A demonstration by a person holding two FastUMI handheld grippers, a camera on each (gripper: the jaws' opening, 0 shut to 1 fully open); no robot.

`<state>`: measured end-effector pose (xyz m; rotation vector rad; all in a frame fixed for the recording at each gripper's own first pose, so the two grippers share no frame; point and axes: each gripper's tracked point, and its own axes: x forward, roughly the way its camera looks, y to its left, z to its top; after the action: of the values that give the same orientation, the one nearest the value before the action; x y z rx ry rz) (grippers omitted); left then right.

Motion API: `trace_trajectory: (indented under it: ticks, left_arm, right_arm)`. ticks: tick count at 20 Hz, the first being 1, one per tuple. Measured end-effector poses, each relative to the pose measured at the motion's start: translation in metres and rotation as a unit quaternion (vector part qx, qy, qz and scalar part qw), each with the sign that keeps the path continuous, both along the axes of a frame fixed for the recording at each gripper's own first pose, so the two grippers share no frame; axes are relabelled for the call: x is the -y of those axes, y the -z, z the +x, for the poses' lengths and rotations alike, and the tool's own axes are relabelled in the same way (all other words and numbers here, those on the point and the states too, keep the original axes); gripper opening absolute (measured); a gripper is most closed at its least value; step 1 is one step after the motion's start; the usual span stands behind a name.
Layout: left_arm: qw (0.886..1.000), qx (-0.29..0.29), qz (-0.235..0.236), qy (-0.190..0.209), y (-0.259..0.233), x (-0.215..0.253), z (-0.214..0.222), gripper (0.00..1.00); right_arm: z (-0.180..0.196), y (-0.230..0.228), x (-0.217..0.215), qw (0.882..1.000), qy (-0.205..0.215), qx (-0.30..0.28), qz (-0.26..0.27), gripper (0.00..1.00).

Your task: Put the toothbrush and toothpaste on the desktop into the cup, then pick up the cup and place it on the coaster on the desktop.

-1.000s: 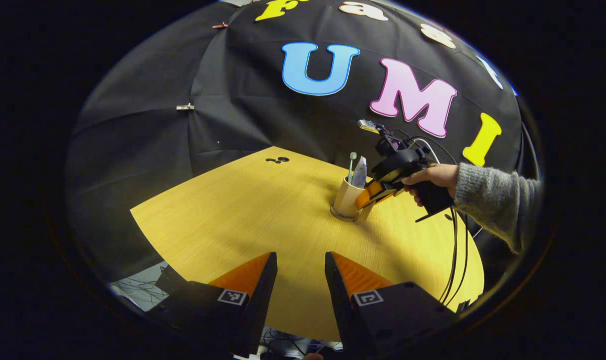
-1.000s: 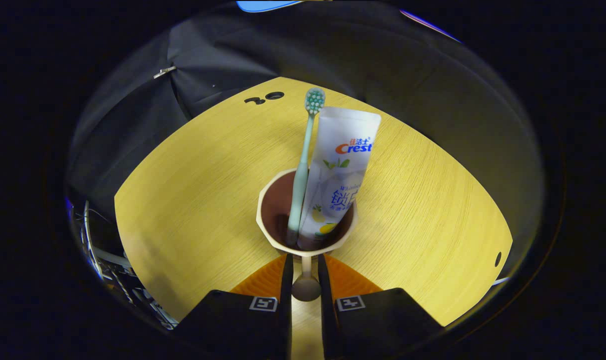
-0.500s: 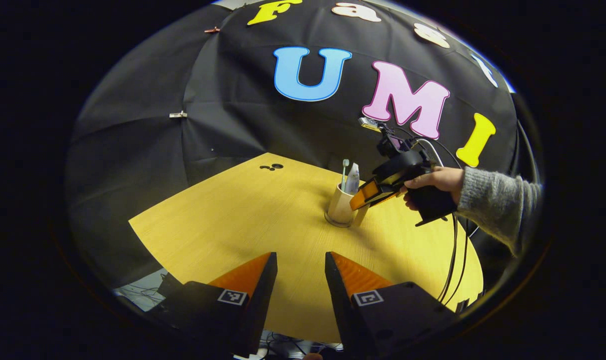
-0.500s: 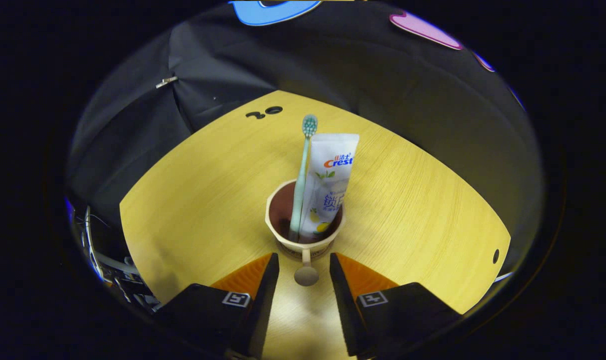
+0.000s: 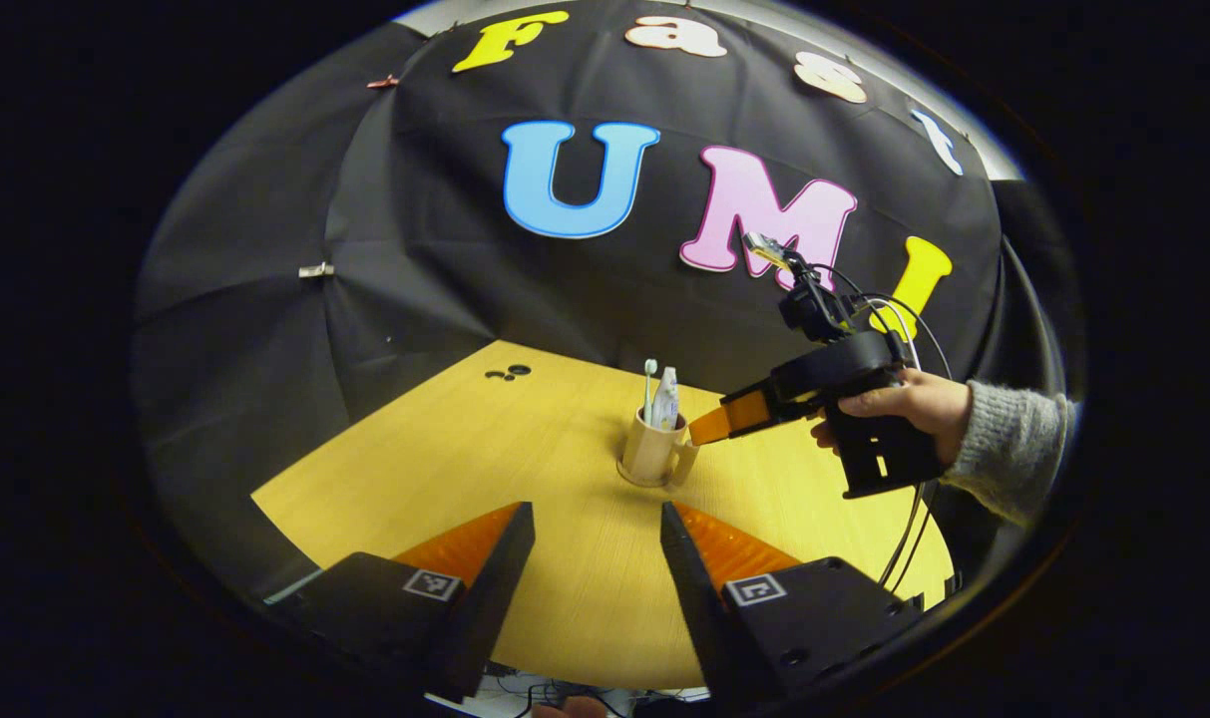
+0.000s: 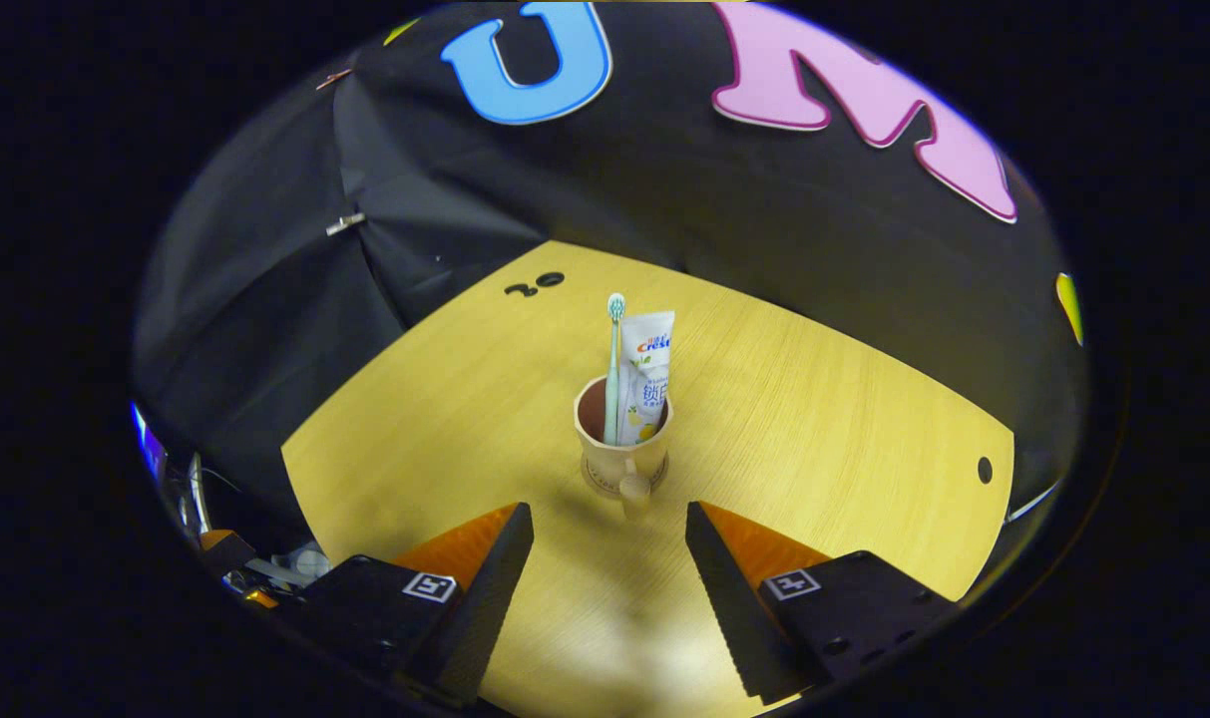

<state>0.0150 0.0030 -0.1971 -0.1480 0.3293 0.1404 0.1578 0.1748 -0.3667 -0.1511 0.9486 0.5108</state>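
A beige cup (image 6: 619, 454) stands upright on a round coaster (image 6: 597, 487) in the middle of the wooden table, its handle (image 6: 634, 491) turned toward the right gripper. A pale green toothbrush (image 6: 614, 349) and a white toothpaste tube (image 6: 650, 369) stand inside it. My right gripper (image 6: 607, 511) is open, a short way back from the handle and touching nothing. In the left gripper view the cup (image 5: 652, 456), with the toothbrush (image 5: 649, 384) and toothpaste (image 5: 668, 399) in it, sits mid-table, and the right gripper (image 5: 709, 427) hovers just right of it, held by a hand (image 5: 914, 401). My left gripper (image 5: 595, 519) is open and nothing is between its fingers.
The tabletop (image 6: 824, 399) has small dark holes at its far left (image 6: 535, 284) and one near its right edge (image 6: 984, 469). Black cables (image 5: 904, 543) hang from the right gripper past the table's right side. Cables and clutter (image 6: 265, 578) lie below the table's left edge.
The right gripper opened, let go of the cup's handle and drew back from the cup. The left gripper also backed away, so the cup looks smaller in both views.
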Motion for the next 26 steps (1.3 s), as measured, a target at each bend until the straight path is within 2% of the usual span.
trace_trajectory:
  ticks: [1,2,5,8,14,19,26]
  left_arm:
    - [1.000,0.010,0.010,0.003,-0.011,-0.001,0.003,0.86]
    - [1.000,0.017,0.017,0.009,-0.020,0.000,0.007,0.88]
    - [0.998,0.039,0.052,0.025,-0.048,0.003,0.015,0.89]
    - [0.993,0.069,0.087,0.041,-0.082,0.009,0.026,0.90]
    - [0.983,0.126,0.108,0.075,-0.136,0.045,0.041,0.93]
    - [0.979,0.146,0.107,0.098,-0.156,0.074,0.045,0.93]
    - [0.975,0.162,0.113,0.105,-0.168,0.093,0.050,0.93]
  right_arm:
    - [-0.002,-0.014,0.003,1.000,0.007,0.015,0.007,0.97]
    - [-0.004,-0.026,0.005,0.999,0.009,0.031,0.011,0.99]
    - [-0.018,-0.064,0.018,0.997,0.021,0.078,0.019,0.99]
    - [-0.043,-0.107,0.026,0.991,0.047,0.112,0.062,0.98]
    - [-0.063,-0.182,0.057,0.969,0.096,0.193,0.117,0.98]
    - [-0.070,-0.210,0.092,0.955,0.122,0.245,0.111,0.98]
    - [-0.079,-0.245,0.108,0.937,0.132,0.305,0.107,0.98]
